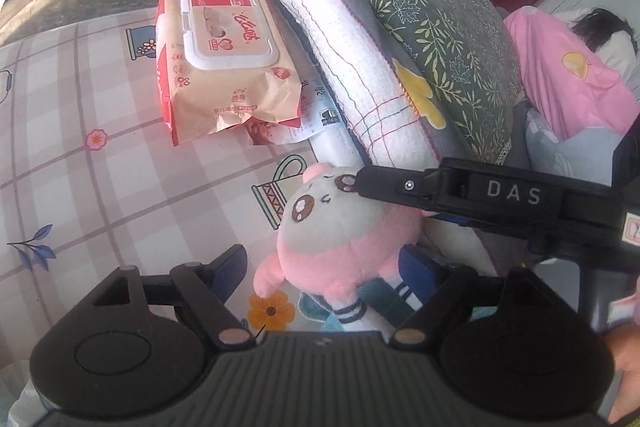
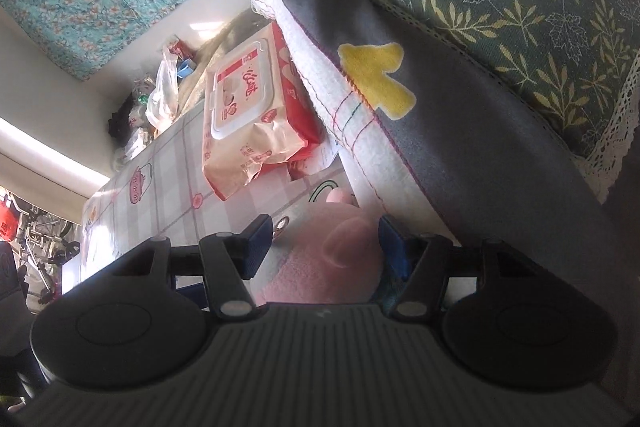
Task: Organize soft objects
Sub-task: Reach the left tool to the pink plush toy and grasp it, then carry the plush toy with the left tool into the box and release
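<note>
Right tongs (image 1: 362,183) marked "DAS", touching plush toy (image 1: 340,239), wipes pack (image 1: 224,63) beyond

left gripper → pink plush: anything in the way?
Nothing visible. The pink plush toy already lies between the open fingers of the left gripper, pads not pressing it. The right gripper reaches over the toy's head from the right, and the folded blanket sits close behind it.

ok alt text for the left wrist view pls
A pink and grey plush toy lies on a checked tablecloth between the open left gripper fingers, the right gripper's finger at its head. Behind: a wet wipes pack and folded blankets.
</note>
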Action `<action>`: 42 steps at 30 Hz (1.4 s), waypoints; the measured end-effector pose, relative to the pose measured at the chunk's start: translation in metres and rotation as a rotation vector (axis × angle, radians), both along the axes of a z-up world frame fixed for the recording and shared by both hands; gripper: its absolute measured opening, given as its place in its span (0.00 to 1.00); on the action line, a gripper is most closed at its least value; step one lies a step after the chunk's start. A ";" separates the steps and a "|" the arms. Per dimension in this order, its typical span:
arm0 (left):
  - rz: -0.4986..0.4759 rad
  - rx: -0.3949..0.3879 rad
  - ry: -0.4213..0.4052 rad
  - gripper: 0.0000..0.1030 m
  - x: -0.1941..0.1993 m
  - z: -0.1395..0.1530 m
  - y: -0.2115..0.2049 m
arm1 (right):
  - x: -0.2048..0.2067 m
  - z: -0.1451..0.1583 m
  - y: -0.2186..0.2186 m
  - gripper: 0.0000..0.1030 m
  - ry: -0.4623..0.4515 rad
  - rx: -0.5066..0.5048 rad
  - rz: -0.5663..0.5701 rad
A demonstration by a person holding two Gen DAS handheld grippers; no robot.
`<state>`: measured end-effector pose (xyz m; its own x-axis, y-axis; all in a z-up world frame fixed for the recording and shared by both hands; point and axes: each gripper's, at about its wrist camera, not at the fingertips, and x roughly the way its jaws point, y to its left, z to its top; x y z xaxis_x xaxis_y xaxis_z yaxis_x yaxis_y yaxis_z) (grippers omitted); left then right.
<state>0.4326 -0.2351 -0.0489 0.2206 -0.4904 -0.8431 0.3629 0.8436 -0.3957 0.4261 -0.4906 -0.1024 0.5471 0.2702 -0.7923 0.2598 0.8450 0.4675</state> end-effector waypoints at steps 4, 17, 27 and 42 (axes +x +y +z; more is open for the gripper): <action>0.028 -0.041 0.070 0.85 0.014 -0.017 -0.006 | 0.010 -0.009 -0.002 0.58 0.007 0.029 0.000; 0.059 -0.097 0.076 0.80 -0.010 0.009 -0.004 | -0.029 0.016 -0.001 0.54 -0.078 0.117 -0.024; 0.079 -0.109 -0.067 0.80 -0.091 0.106 0.050 | -0.110 0.107 0.038 0.54 -0.228 0.166 0.055; 0.347 -0.051 -0.181 0.80 -0.249 0.178 0.251 | -0.219 0.173 0.242 0.56 -0.246 0.305 0.412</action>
